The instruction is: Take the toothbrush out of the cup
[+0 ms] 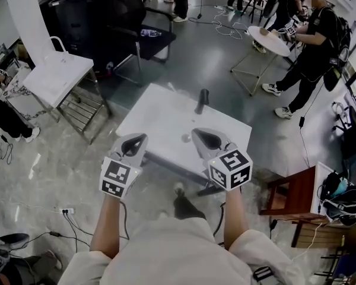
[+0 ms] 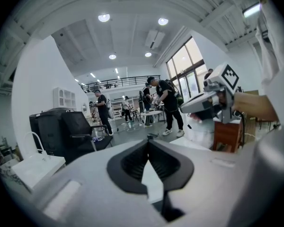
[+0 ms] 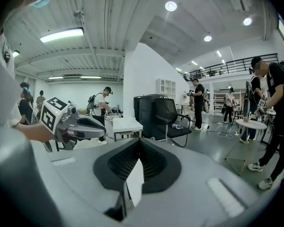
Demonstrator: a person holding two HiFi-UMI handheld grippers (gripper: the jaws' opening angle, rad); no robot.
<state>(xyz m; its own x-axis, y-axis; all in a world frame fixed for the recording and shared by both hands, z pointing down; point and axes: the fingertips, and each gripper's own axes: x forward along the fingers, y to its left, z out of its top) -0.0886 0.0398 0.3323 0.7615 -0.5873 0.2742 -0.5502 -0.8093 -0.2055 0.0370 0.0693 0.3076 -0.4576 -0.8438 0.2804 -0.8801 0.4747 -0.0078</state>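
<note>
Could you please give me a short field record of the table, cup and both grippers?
Table: white
Cup: dark, on the table's far side, apart from both grippers
Toothbrush: too small to tell
Left gripper: shut, empty, over the table's near edge
Right gripper: shut, empty, over the table's near edge

The cup [image 1: 202, 100] stands far back on the table [image 1: 157, 120], with the left gripper [image 1: 143, 136] and right gripper [image 1: 196, 133] above its near edge.
</note>
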